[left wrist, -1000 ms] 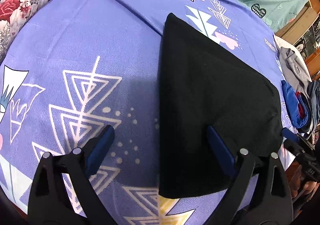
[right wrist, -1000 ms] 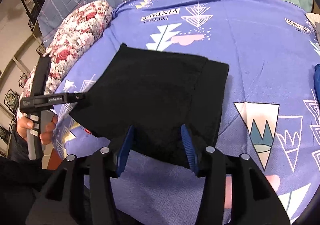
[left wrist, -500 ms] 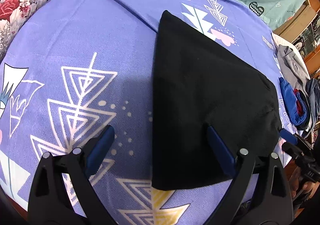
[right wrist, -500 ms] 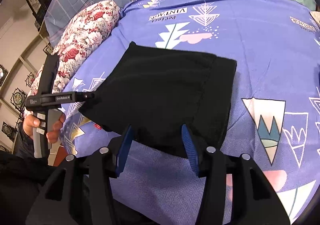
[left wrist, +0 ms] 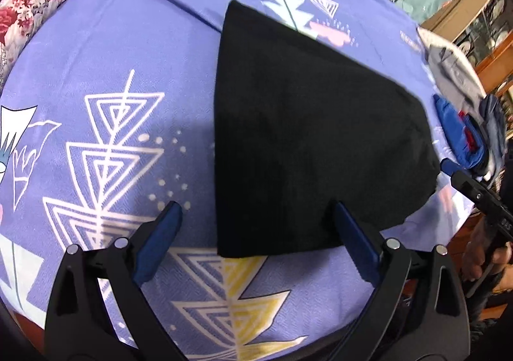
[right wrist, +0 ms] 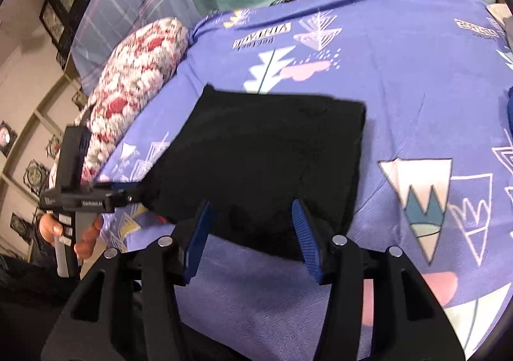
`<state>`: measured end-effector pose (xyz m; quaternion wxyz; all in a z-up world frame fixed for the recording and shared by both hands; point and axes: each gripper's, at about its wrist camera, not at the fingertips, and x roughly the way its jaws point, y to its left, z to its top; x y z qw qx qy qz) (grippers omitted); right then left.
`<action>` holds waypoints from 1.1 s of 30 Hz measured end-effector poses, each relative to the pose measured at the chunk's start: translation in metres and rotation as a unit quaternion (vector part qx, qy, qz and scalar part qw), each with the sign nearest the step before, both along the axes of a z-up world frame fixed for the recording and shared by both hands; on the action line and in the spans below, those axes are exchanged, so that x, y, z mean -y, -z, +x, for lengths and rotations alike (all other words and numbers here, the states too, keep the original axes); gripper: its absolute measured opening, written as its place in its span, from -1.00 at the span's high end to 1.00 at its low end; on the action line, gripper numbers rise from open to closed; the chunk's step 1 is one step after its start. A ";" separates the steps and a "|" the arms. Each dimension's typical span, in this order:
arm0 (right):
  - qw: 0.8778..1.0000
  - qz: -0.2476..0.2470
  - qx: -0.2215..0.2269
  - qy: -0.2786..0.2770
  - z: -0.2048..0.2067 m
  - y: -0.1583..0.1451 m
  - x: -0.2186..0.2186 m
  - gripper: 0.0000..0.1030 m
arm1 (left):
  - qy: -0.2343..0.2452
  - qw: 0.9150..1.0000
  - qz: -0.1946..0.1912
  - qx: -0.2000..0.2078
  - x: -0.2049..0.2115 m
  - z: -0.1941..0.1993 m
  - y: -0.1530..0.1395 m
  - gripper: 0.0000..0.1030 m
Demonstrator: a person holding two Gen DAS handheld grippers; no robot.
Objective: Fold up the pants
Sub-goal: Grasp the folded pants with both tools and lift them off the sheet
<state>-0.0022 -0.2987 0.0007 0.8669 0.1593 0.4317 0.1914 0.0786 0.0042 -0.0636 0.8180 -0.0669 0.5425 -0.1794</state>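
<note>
Now folded pants [right wrist: 256, 162] lie just beyond right gripper [right wrist: 250, 210].

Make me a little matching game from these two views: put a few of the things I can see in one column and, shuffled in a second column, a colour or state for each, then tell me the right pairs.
Things:
1. pants
2. bedsheet
3. pillow
4. left claw

Colour or state:
A. red and white flowers
B. fingers spread apart, holding nothing
C. black, folded flat
D. purple with printed triangles

Pairs: 1-C, 2-D, 3-A, 4-B
</note>
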 end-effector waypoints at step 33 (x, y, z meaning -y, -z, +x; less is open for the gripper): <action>0.982 0.125 -0.140 0.029 0.097 0.050 0.025 0.32 | 0.056 0.978 -0.163 -0.115 0.025 0.110 0.018 0.55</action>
